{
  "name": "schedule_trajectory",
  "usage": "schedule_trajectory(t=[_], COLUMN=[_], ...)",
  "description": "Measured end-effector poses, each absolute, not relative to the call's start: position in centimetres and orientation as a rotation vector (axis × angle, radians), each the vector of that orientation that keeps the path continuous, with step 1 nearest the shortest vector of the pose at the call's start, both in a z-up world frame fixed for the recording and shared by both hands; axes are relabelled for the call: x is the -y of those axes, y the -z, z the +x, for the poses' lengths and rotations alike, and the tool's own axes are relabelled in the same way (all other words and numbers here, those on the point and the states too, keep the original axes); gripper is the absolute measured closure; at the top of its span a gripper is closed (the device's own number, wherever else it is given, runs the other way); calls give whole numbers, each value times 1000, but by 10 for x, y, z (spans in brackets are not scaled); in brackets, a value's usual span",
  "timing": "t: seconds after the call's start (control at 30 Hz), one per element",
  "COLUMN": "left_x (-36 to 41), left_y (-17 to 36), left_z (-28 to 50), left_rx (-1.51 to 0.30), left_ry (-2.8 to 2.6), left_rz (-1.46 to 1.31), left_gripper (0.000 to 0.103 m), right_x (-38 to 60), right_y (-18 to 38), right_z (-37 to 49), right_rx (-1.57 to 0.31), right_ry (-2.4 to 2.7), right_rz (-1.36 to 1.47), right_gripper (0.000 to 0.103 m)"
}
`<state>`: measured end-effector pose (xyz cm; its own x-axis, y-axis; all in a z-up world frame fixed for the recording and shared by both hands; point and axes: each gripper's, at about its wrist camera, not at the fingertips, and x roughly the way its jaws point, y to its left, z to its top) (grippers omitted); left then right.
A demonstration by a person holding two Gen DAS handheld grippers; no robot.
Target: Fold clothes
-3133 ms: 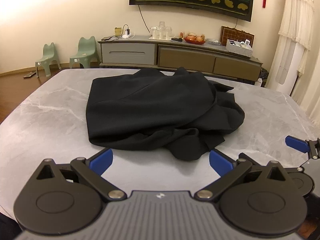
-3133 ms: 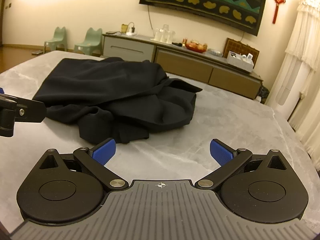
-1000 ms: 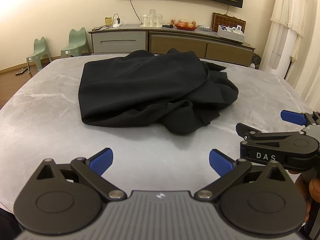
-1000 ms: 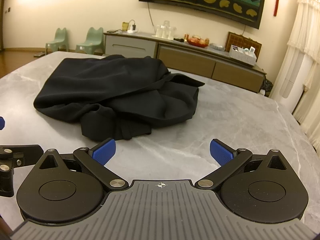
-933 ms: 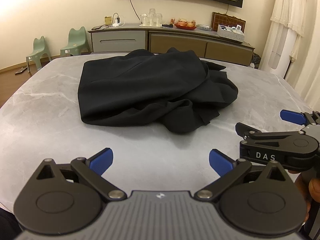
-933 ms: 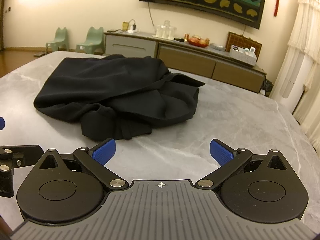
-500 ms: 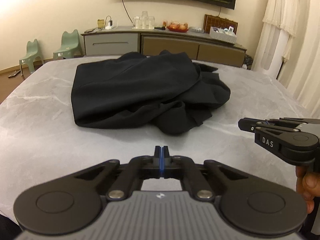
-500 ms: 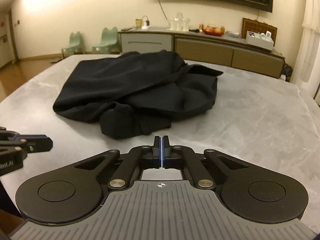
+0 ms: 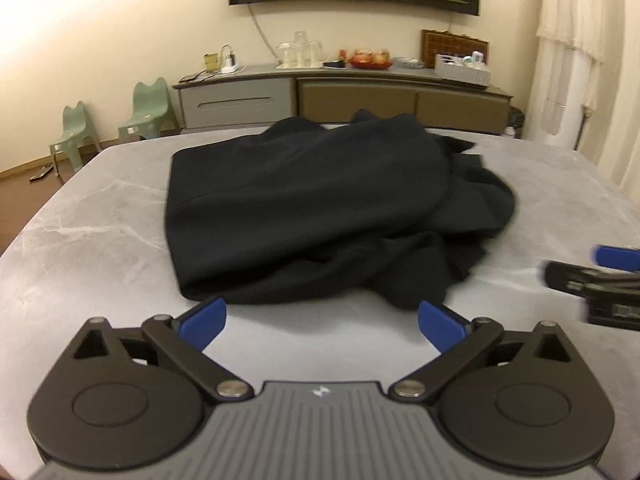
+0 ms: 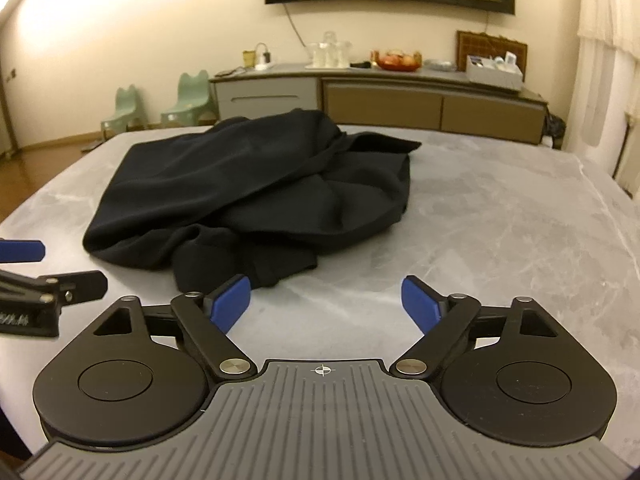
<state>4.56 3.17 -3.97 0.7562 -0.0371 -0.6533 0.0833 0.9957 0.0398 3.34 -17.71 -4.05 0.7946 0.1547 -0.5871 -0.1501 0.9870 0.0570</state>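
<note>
A black garment (image 9: 320, 204) lies crumpled in a loose heap on the grey marble table (image 9: 100, 240); it also shows in the right wrist view (image 10: 256, 196). My left gripper (image 9: 320, 320) is open and empty, just short of the heap's near edge. My right gripper (image 10: 326, 300) is open and empty, just in front of the heap's near right corner. The right gripper shows at the right edge of the left wrist view (image 9: 600, 284), and the left gripper at the left edge of the right wrist view (image 10: 44, 280).
A long sideboard (image 9: 340, 96) with cups, a fruit bowl and a box stands behind the table. Two small green chairs (image 9: 148, 108) stand at the back left. White curtains (image 9: 580, 48) hang at the right. The table's far edge curves behind the garment.
Both grippers were shut half a second ago and are now open. Both have moved forward, closer to the garment. The garment has not moved.
</note>
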Motion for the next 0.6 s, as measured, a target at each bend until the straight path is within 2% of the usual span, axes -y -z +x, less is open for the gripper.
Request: schedule_trajectory(t=[0.27, 0.53, 0.57, 0.6], left_x=[-71, -124, -129, -134], left_y=[57, 56, 53, 50], left_z=[104, 124, 124, 124], left_rx=[-719, -787, -775, -763], left_ry=[101, 161, 148, 133], left_rz=[141, -247, -262, -276], left_gripper=[0, 0, 0, 0], right_x=[176, 145, 140, 133], right_y=[35, 32, 40, 49], right_z=[60, 183, 201, 218], right_rx=[-636, -645, -665, -705], right_ry=[-188, -125, -111, -106], right_rz=[52, 111, 105, 102], right_gripper=[6, 4, 6, 14])
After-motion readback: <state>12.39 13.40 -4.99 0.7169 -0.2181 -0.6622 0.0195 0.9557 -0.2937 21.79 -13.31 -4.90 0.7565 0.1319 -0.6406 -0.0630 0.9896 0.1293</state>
